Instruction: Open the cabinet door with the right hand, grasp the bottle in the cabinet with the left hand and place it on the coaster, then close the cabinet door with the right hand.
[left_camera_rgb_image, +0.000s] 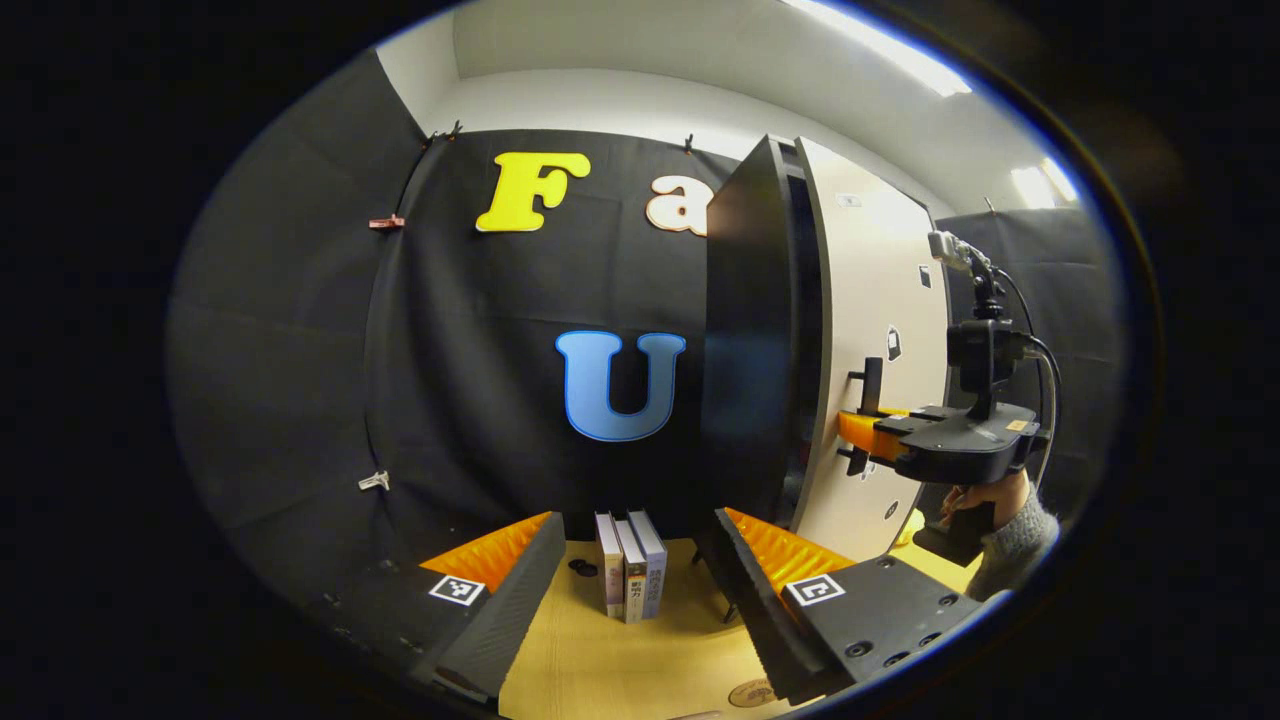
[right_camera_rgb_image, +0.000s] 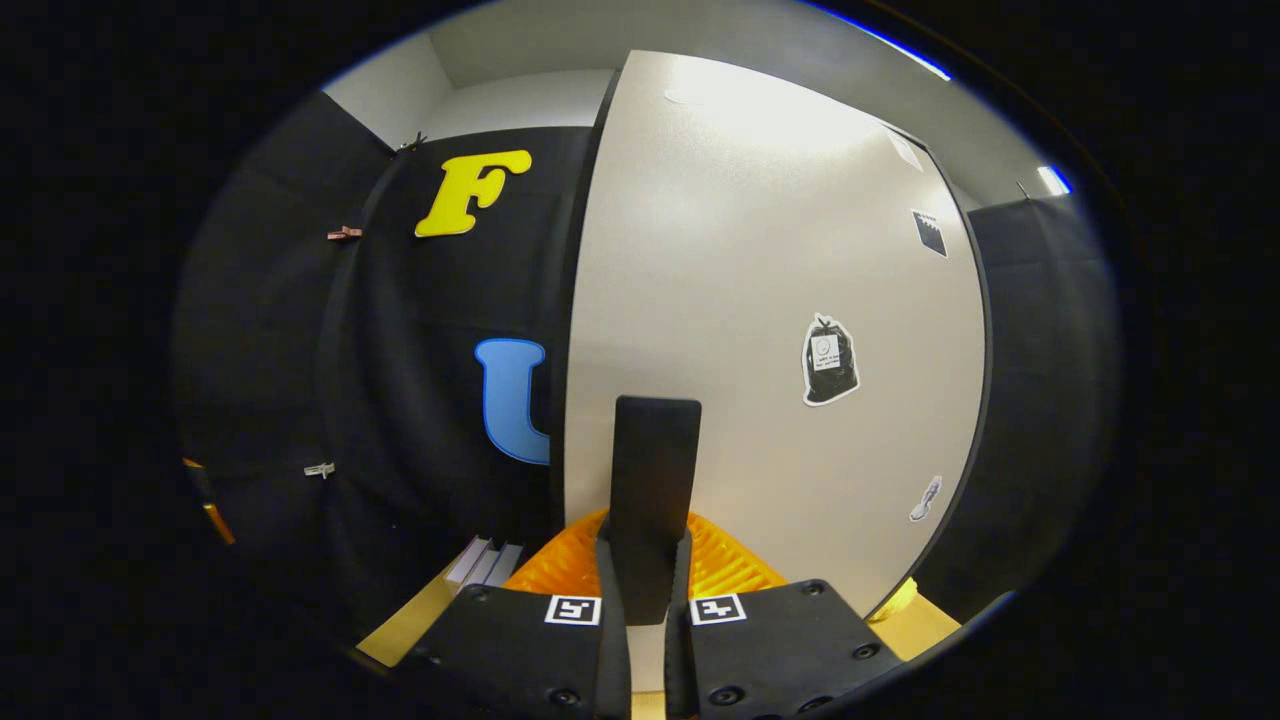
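A tall black cabinet (left_camera_rgb_image: 750, 330) stands on the right of the wooden table, with a white door (left_camera_rgb_image: 875, 300) (right_camera_rgb_image: 750, 300). A narrow dark gap shows between the door's edge and the cabinet's side, and the inside is hidden. My right gripper (left_camera_rgb_image: 865, 435) (right_camera_rgb_image: 648, 545) is shut on the door's black handle (left_camera_rgb_image: 870, 385) (right_camera_rgb_image: 652, 470), both fingers pressing on it. My left gripper (left_camera_rgb_image: 640, 530) hovers open and low over the table, left of the cabinet, with nothing between its fingers. A round wooden coaster (left_camera_rgb_image: 750, 692) lies near the table's front edge, under the left gripper.
Three books (left_camera_rgb_image: 630, 575) stand upright on the table (left_camera_rgb_image: 600, 660) against the black cloth wall, with a small dark object (left_camera_rgb_image: 582, 567) to their left. A hand in a grey sleeve (left_camera_rgb_image: 1005, 525) holds the right gripper. Stickers dot the door (right_camera_rgb_image: 830, 360).
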